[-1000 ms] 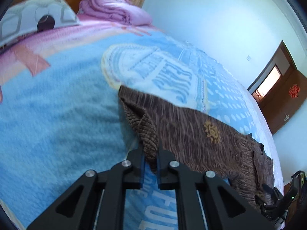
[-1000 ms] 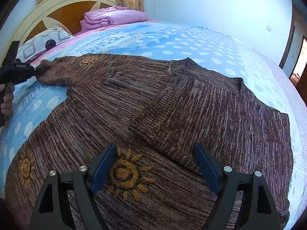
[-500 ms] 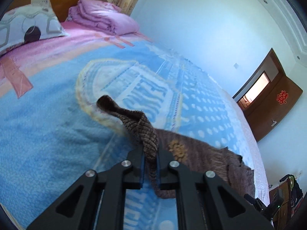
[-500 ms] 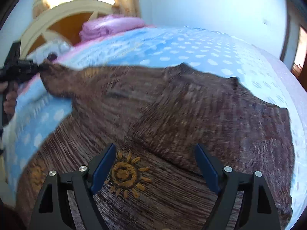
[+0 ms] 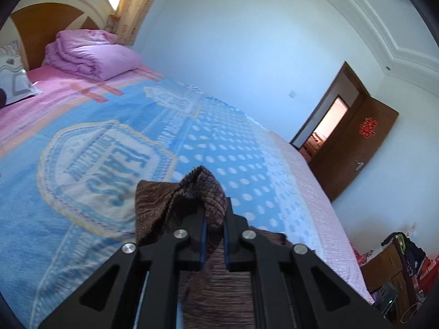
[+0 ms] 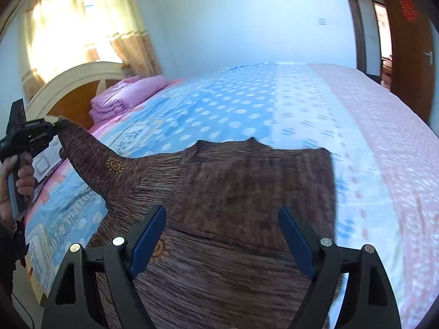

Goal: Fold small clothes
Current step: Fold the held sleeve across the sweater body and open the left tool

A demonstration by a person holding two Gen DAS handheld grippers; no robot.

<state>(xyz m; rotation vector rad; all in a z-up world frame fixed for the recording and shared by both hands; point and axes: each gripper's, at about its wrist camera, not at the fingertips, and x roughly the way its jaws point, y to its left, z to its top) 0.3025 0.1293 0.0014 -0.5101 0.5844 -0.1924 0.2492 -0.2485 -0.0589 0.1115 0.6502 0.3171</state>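
A brown knit sweater with small yellow sun motifs lies on the bed. My left gripper is shut on the cuff of its sleeve and holds it lifted off the blanket. In the right wrist view the left gripper shows at far left, with the sleeve stretched up from the sweater's body. My right gripper is open and empty, hovering just above the sweater's lower part.
The bed has a blue dotted blanket and a pink strip on its far side. A folded purple quilt and a pillow lie by the wooden headboard. A brown door stands open.
My left gripper has lifted the sleeve cuff off the bed and carried it up and toward the sweater's body. My right gripper has risen and tilted up, staying open.
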